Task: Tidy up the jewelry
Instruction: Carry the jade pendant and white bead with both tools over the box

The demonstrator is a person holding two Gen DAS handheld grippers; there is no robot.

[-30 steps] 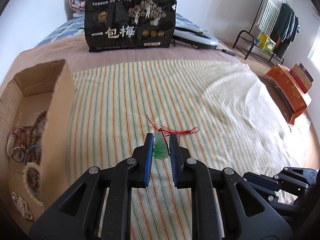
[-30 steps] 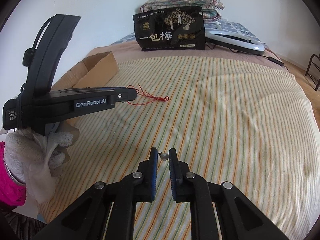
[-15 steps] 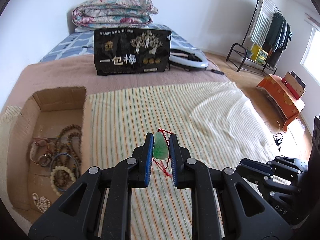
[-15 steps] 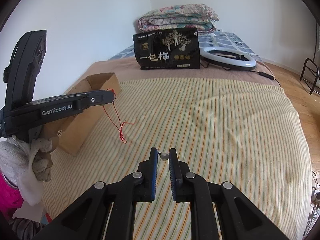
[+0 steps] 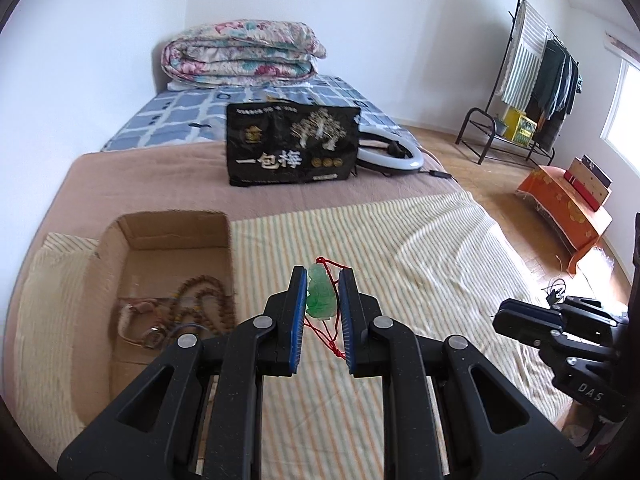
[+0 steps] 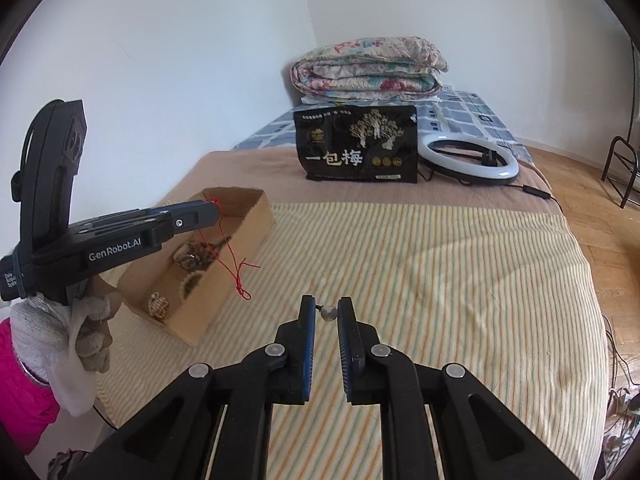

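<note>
My left gripper (image 5: pixel 323 280) is shut on a green jade pendant (image 5: pixel 320 297) whose red cord (image 5: pixel 332 340) hangs below it, held in the air above the striped cloth (image 5: pixel 420 256). In the right wrist view the left gripper (image 6: pixel 214 210) is over the edge of the cardboard box (image 6: pixel 240 268), with the red cord (image 6: pixel 236 272) dangling. My right gripper (image 6: pixel 326 312) is shut on a small pearl earring (image 6: pixel 329 313), held above the cloth. The cardboard box (image 5: pixel 176 224) to the left holds several bead bracelets (image 5: pixel 200 304).
A black snack bag (image 5: pixel 292 146) stands at the back of the bed, with a white ring light (image 5: pixel 394 154) beside it and a folded quilt (image 5: pixel 240 54) behind. A clothes rack (image 5: pixel 532 80) and an orange stool (image 5: pixel 568 208) are on the right floor.
My left gripper has lifted the pendant off the cloth and carried it left toward the box; the red cord now hangs free. My right gripper has risen with the earring.
</note>
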